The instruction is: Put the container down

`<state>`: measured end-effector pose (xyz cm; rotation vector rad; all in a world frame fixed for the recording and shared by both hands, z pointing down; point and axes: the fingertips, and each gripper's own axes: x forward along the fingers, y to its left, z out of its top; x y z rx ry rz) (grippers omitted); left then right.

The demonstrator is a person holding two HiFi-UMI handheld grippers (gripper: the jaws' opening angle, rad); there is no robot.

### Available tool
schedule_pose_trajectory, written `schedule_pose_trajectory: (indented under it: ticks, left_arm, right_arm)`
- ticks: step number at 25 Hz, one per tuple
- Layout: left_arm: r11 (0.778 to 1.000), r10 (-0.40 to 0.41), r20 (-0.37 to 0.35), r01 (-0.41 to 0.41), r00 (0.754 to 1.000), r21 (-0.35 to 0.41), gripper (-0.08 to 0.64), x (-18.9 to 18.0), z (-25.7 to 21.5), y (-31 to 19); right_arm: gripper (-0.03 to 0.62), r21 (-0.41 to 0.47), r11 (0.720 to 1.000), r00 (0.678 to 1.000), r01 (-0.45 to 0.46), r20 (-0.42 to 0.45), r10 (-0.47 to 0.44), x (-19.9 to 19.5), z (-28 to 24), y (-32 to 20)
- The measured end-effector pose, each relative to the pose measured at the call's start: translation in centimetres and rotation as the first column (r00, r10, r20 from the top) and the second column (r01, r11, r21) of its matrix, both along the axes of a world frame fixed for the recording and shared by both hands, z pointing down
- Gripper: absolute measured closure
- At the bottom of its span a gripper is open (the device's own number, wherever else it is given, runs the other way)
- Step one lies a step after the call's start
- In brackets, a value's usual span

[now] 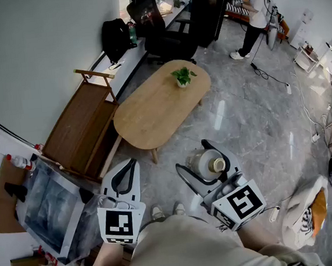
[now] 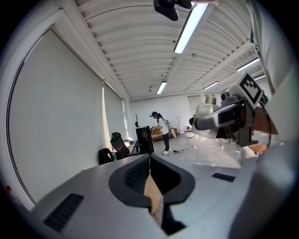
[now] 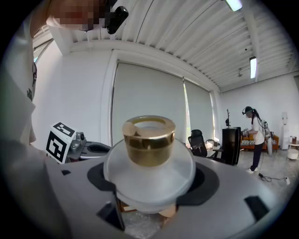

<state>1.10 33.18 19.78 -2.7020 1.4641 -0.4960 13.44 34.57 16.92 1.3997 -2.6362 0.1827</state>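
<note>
Above the floor [image 1: 252, 121] beside the oval worktop [image 1: 152, 110], your right gripper [image 1: 198, 155] holds the gold-capped container [image 1: 207, 165] in wide-spread fingers, your left gripper [image 1: 132, 163] closed and empty; loosening here would drop it.

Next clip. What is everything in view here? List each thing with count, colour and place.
container: one, frosted white with a gold cap, between the right tongs
coffee table: one, light wood, oval, on the floor ahead
potted plant: one, green, at the coffee table's far end
bench: one, brown wood, left of the coffee table
backpack: one, black, on the ledge along the wall
office chair: one, black, beyond the coffee table
cabinet: one, black, far end of the room
bystander: one, white top, standing far right
bag: one, white and orange, on the floor at lower right
left tongs: grey, shut, empty
right tongs: grey, closed on the container
</note>
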Motion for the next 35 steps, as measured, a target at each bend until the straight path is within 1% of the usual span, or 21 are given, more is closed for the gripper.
schedule_pose_trajectory:
  ticks: [5,10,17,20,24,27,31,35]
  left_arm:
    - [1.0,-0.007,0.009,0.007,1.0,-0.009,0.551,-0.3,0.4,-0.1]
    - [1.0,-0.008,0.021,0.008,1.0,-0.02,0.551,0.1,0.9,0.2]
    - [0.999,-0.017,0.008,0.017,1.0,-0.038,0.552,1.5,1.5,0.1]
    - [0.999,-0.018,0.02,0.019,1.0,-0.039,0.551,2.3,1.8,0.0]
    - [0.999,-0.025,0.032,0.026,0.999,-0.032,0.551,3.6,1.8,-0.1]
    - [0.999,-0.041,0.034,0.042,0.999,-0.024,0.552,4.4,1.7,0.1]
    - [0.997,-0.083,0.036,0.083,0.996,-0.005,0.551,4.7,1.6,0.5]
    - [0.992,-0.128,0.028,0.128,0.991,0.004,0.552,4.6,1.4,0.5]
  right_arm:
    - [0.259,0.008,1.0,1.0,-0.003,-0.029,0.003,0.0,0.2,-0.3]
    - [0.259,-0.005,1.0,1.0,-0.006,-0.011,0.006,0.8,0.4,-0.4]
    - [0.259,-0.024,1.0,0.999,-0.017,-0.04,0.016,3.0,1.4,-0.9]
    - [0.259,-0.03,0.999,0.999,-0.021,-0.041,0.02,4.0,1.9,-0.9]
    - [0.259,-0.029,1.0,0.999,-0.003,-0.052,0.002,5.0,2.2,-0.8]
    - [0.259,-0.018,1.0,0.998,0.02,-0.053,-0.021,5.6,2.1,-0.5]
    - [0.259,-0.002,0.999,0.997,0.046,-0.055,-0.046,6.4,2.3,-0.2]
    - [0.259,-0.011,0.998,0.996,0.063,-0.056,-0.063,7.0,2.9,-0.2]
